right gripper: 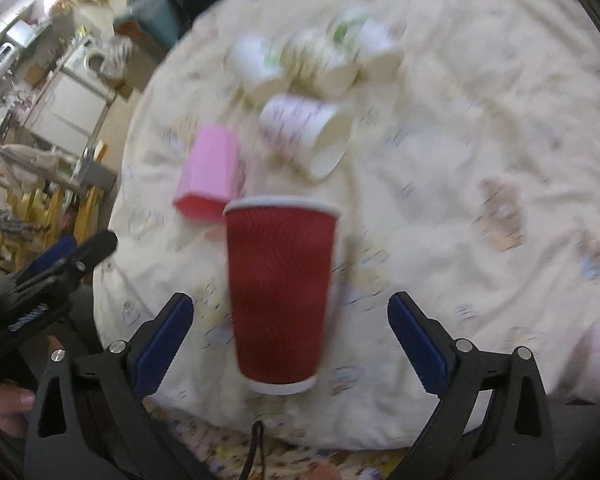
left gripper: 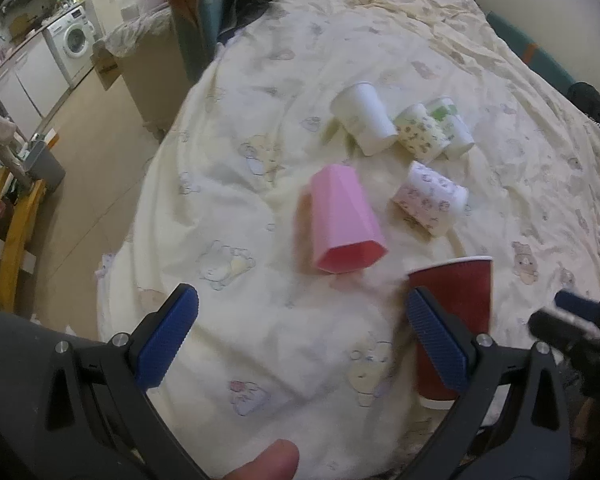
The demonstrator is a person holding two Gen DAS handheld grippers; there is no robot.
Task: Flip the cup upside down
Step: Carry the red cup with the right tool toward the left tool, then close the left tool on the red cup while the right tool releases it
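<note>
A red cup with a ribbed paper wall and white rolled rims is sitting on the cream quilt, wide mouth uppermost in the right wrist view, narrow base nearest the camera. It is standing between the blue ridged fingers of the right gripper, whose jaws are spread wide and touching nothing; clear quilt is showing on both sides of the cup. Whether the cup is upright or leaning on the soft quilt cannot be told.

In the left wrist view the red cup is appearing beside and partly behind the right-hand finger of the left gripper. Those jaws are likewise standing apart and empty, with only quilt between them. A thumb tip is showing at the bottom edge, cut off by the frame.

Beyond the red cup, a pink faceted cup of smooth plastic is lying on its side, its opening turned toward the cameras. Further beyond it, a patterned paper cup is lying on its side. Behind that, a plain white cup, a green-dotted cup and one more partly hidden cup are lying bunched together, touching.

The quilt is soft, creased and printed with faint bears. The right wrist view is blurring heavily, so the far cups' prints are unreadable there. A washing machine is standing far beyond the quilt's edge.
</note>
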